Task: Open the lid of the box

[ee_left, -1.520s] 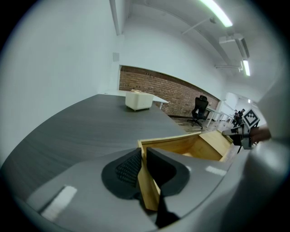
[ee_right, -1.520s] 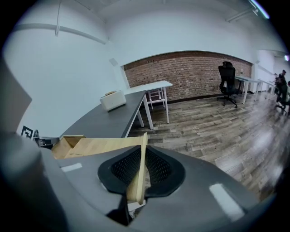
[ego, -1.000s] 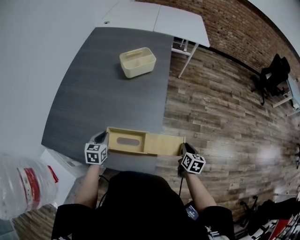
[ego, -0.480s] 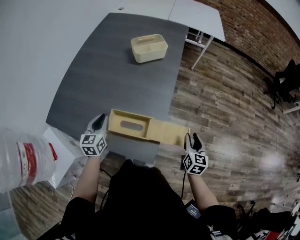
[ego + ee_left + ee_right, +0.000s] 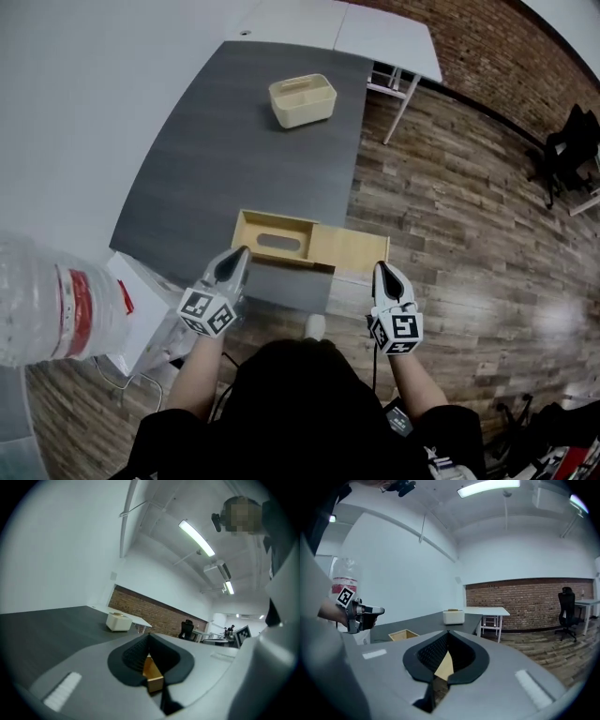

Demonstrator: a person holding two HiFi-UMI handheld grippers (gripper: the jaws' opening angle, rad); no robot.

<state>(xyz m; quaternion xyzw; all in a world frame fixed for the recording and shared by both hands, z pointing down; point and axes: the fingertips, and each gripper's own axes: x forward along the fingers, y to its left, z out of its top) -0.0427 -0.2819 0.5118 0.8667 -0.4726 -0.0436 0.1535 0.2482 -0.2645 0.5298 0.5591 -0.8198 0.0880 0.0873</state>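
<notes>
Left claw, right claw backed off box, lid overhanging table edge

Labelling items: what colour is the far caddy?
Cream; the caddy shows best in the head view.

— Floor?
— Worn wood planks, grey-brown and patchy, with a bright sheen low on the right.
— Walls?
— Plain white wall down the left side. Red brick wall across the far end, white above the brick.
— Furniture?
— Long dark grey table set against the white wall. Then a white table butted to its far end, on thin white legs. One black office chair well apart, out on the planks near the brick. More desks beside it, too small to tell much.
— Light?
— Lit tube lamps on a white vaulted ceiling.
</notes>
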